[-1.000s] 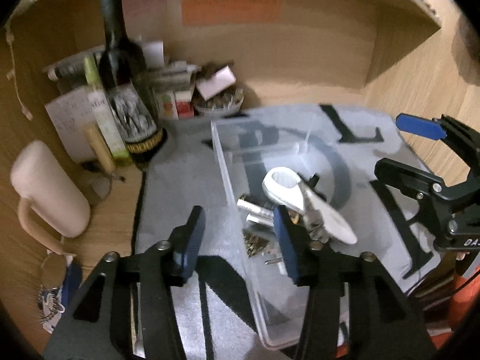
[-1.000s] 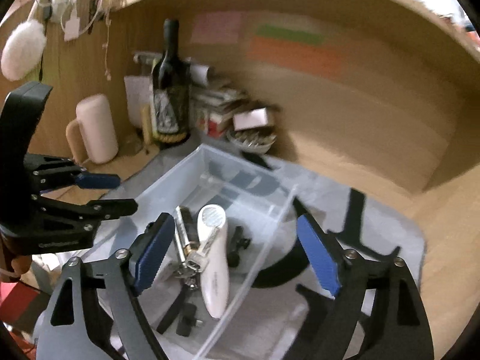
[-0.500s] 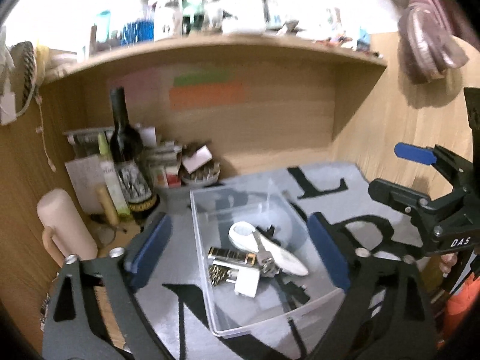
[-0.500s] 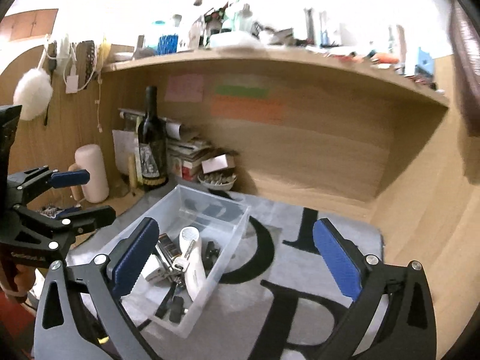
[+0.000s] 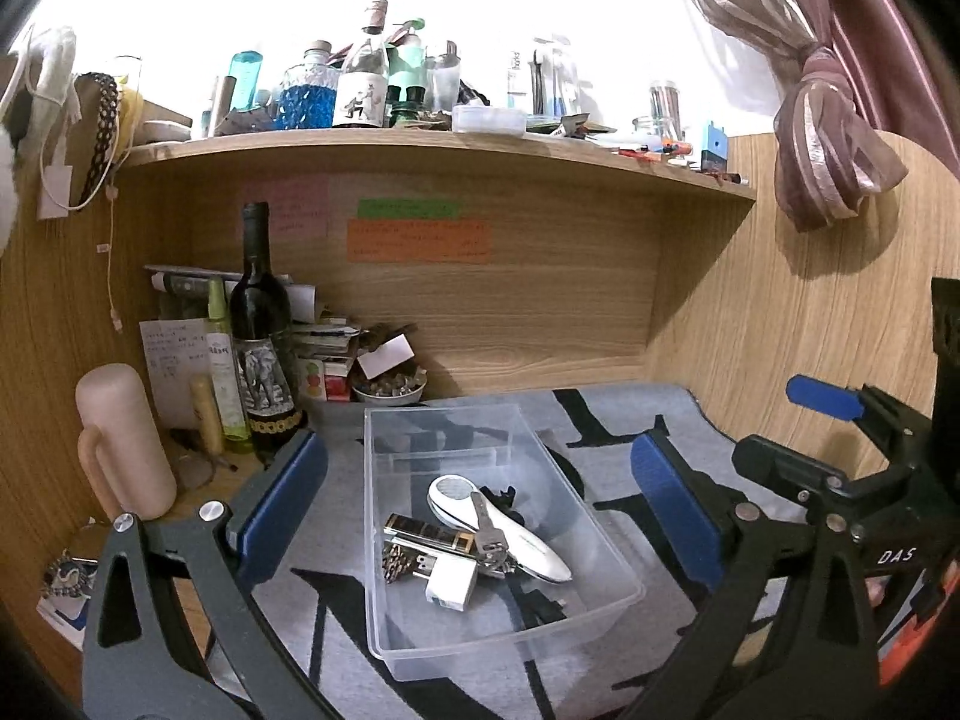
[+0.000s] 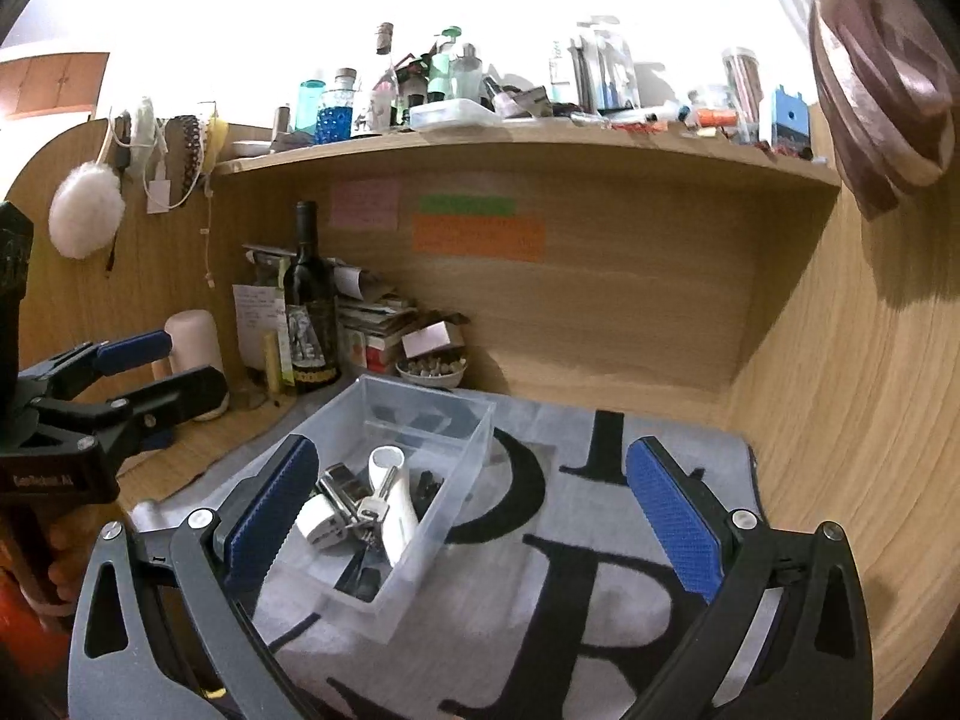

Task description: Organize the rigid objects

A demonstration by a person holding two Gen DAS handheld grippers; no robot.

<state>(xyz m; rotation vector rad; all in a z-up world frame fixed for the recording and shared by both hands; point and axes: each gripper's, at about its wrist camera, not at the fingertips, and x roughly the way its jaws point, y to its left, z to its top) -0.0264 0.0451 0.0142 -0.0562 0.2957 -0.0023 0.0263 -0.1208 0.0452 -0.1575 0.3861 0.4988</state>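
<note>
Held the left gripper [image 5: 477, 450] tilted a little below level, jaws opening wide, with nothing between the blue pads [image 5: 279, 501] and nothing pressed by either. Held the right gripper [image 6: 471, 450] likewise tilted slightly downward, jaws spread far apart, blue ribbed pads [image 6: 672, 516] bare and clear of any contact. Kept the two side by side and apart, each seen side-on at the edge of the other's camera, both aimed roughly the same way. Showed fingers [image 6: 60, 564] of the left hand wrapped around that gripper's handle, low in the right wrist view
</note>
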